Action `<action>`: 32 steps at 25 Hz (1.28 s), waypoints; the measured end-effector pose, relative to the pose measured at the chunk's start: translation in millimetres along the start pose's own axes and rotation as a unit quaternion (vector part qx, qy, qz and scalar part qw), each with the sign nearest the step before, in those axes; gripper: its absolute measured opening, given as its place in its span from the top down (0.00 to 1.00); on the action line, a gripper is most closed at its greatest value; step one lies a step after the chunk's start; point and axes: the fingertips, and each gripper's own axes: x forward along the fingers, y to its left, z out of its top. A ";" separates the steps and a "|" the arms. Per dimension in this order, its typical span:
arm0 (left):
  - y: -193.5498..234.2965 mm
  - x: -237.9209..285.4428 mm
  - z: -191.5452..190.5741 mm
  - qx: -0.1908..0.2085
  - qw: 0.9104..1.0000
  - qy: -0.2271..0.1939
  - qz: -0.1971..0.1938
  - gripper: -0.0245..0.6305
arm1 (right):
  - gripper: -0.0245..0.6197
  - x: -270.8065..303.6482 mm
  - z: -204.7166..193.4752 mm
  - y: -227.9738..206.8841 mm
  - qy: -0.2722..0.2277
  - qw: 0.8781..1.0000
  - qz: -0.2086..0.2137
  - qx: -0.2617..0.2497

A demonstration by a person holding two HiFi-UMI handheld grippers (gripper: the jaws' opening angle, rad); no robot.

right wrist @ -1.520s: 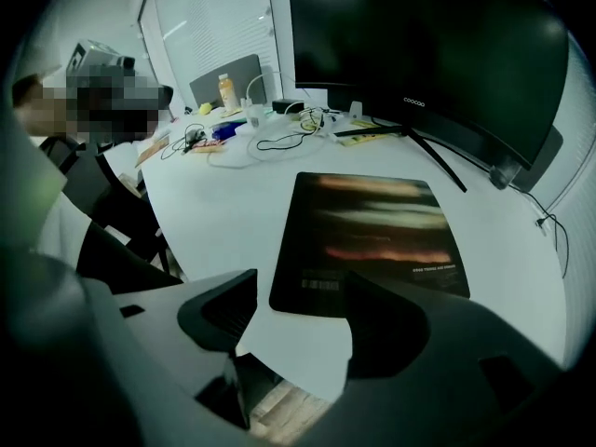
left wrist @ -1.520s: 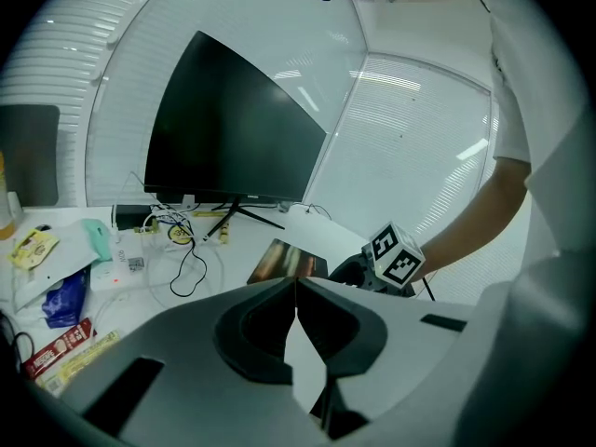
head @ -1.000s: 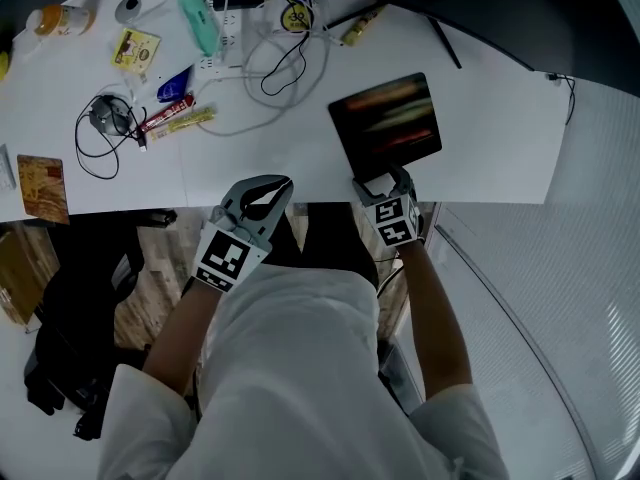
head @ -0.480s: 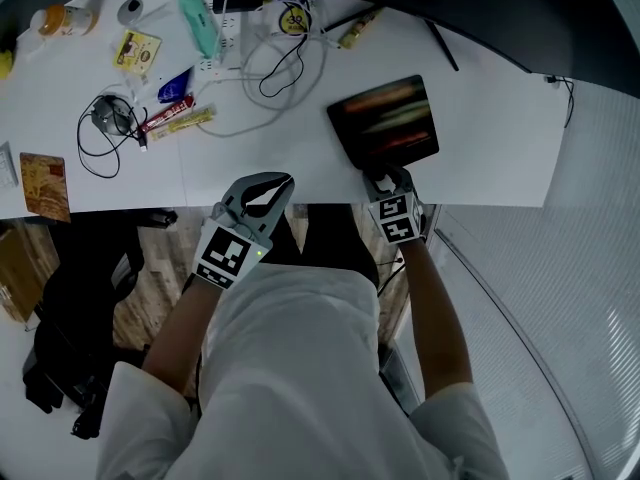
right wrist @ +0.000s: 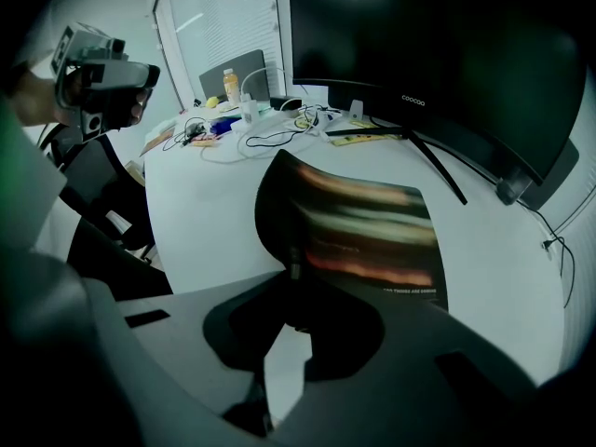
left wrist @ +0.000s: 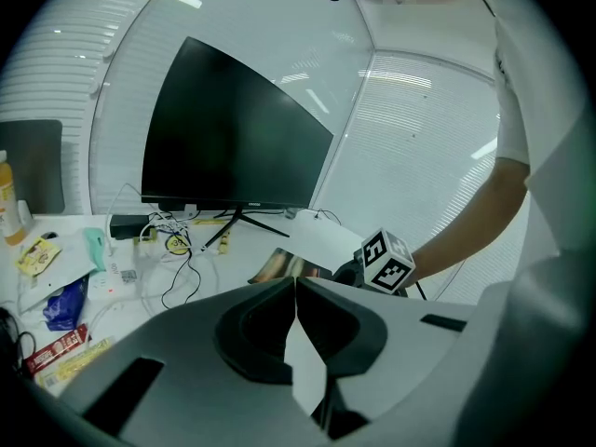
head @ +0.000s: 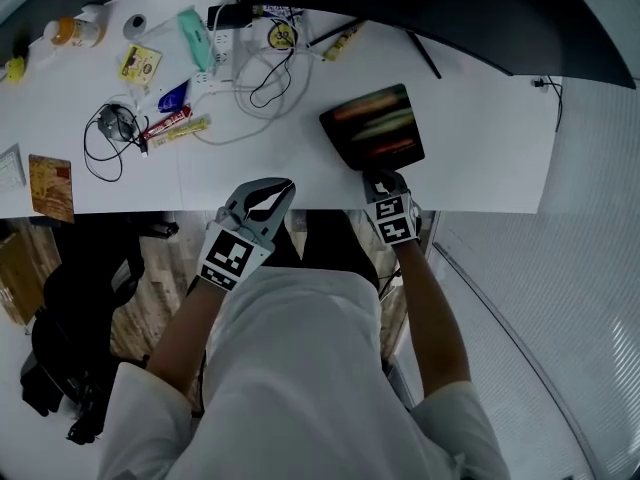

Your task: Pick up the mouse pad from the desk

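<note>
The mouse pad, dark with blurred orange and green streaks, lies on the white desk near its front edge. My right gripper is at the pad's near edge, its jaws closing, and they pinch that edge. In the right gripper view the mouse pad curls up from my right gripper. My left gripper hovers shut and empty over the desk's front edge, left of the pad. From my left gripper I see the mouse pad and the right hand's marker cube.
A curved black monitor stands at the back of the desk. Cables, snack packets, a bottle and a brown card are spread over the left half. A black chair stands at the lower left.
The right gripper's jaws went from wide apart to pinched on the pad's near edge. The pad shifted a little away and left. Both hands crept up and forward.
</note>
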 end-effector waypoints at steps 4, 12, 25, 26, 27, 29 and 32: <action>-12.8 2.9 13.2 0.011 1.000 -0.007 0.013 0.93 | 0.88 -14.3 7.7 -6.8 -0.023 1.000 0.004 0.010; -39.9 5.1 38.8 0.023 0.998 -0.024 0.045 0.93 | 0.88 -49.1 21.3 -29.8 -0.064 0.997 0.011 0.029; -66.9 10.3 69.8 0.024 0.992 -0.052 0.112 0.93 | 0.88 -104.4 40.7 -72.1 -0.143 0.989 0.018 0.024; -68.4 10.3 71.5 0.024 0.991 -0.054 0.117 0.93 | 0.88 -109.5 43.4 -75.5 -0.150 0.988 0.016 0.020; -70.1 10.5 72.6 0.024 0.991 -0.056 0.122 0.93 | 0.88 -114.8 46.2 -79.5 -0.157 0.987 0.012 0.017; -73.9 10.5 74.2 0.020 0.989 -0.059 0.131 0.93 | 0.88 -125.2 51.2 -88.4 -0.171 0.985 0.006 0.015; -80.6 8.4 73.6 0.013 0.988 -0.063 0.142 0.93 | 0.88 -139.4 55.2 -100.2 -0.193 0.981 0.003 0.028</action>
